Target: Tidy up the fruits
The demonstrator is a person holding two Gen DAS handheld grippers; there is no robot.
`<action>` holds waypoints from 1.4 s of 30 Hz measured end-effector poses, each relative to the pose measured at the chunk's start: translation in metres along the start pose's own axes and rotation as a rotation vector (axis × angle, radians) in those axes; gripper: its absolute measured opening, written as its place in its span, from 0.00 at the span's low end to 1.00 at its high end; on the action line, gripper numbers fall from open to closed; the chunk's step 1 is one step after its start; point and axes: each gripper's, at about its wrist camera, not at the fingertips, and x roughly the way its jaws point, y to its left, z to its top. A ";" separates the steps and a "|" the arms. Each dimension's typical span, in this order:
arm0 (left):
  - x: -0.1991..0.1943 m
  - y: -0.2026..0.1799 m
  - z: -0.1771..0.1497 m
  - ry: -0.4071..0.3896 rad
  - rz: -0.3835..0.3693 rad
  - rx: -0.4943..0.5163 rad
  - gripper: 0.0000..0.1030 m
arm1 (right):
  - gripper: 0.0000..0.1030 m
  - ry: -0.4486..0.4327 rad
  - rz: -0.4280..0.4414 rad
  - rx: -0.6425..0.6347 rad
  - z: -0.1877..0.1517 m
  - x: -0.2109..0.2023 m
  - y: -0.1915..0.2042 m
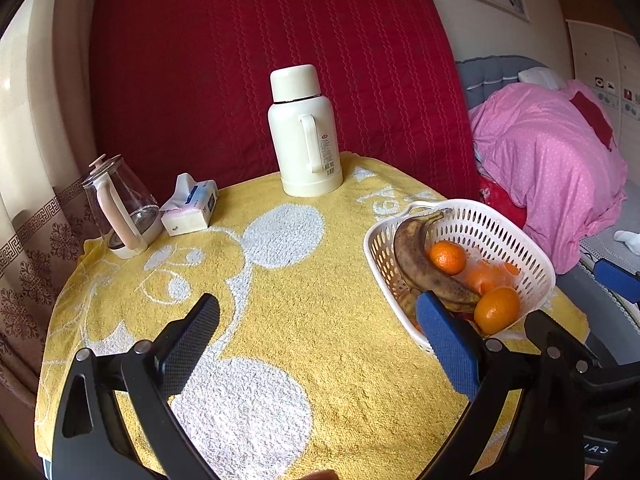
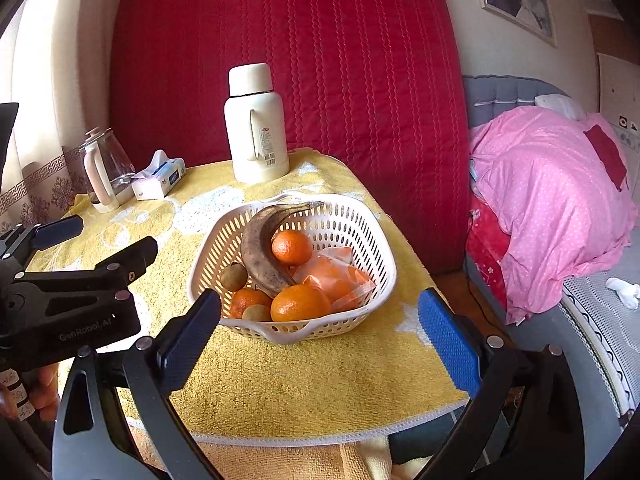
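**Yellow-towelled table with a full fruit basket, both grippers held open**

Bedroom table, covered by a yellow towel (image 1: pixel 304 312) with white cartoon shapes, stood before a red quilted panel. From the left wrist view, a cream thermos (image 1: pixel 306 136) stood upright at the back of the table. At the far left sat a glass kettle (image 1: pixel 120 208) with a pink handle, and a tissue pack (image 1: pixel 192 208) lay just beside it. The white plastic basket (image 1: pixel 516 236) sat at the right edge of the towel. A browned banana (image 1: pixel 416 264) curved along its left wall, touching an orange (image 1: pixel 448 258); a second orange (image 1: pixel 498 310) lay nearer the camera. The left gripper (image 1: pixel 320 316) hung above bare towel with its jaws spread wide and nothing between them; its blue finger overlapped the basket's near rim in this view.

From the right wrist view, the basket (image 2: pixel 360 224) sat centred ahead. It held the banana (image 2: pixel 260 248), oranges (image 2: pixel 292 247), small brown round fruits (image 2: pixel 234 277) and an orange item in a clear wrapper (image 2: pixel 340 276). The right gripper (image 2: pixel 320 312) was open wide and empty, hovering near the basket's near rim. The left gripper (image 2: pixel 102 236) showed at the left edge, beside the basket. A bed with a pink duvet (image 2: pixel 552 200) lay to the right.
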 end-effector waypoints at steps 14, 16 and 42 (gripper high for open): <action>0.003 -0.002 -0.004 0.009 0.005 0.007 0.95 | 0.97 0.001 -0.014 -0.020 -0.001 0.003 0.003; 0.003 -0.002 -0.004 0.009 0.006 0.007 0.95 | 0.97 0.001 -0.015 -0.020 -0.001 0.003 0.002; 0.004 -0.004 -0.007 0.001 0.019 0.031 0.95 | 0.97 0.013 -0.016 -0.020 -0.003 0.006 0.002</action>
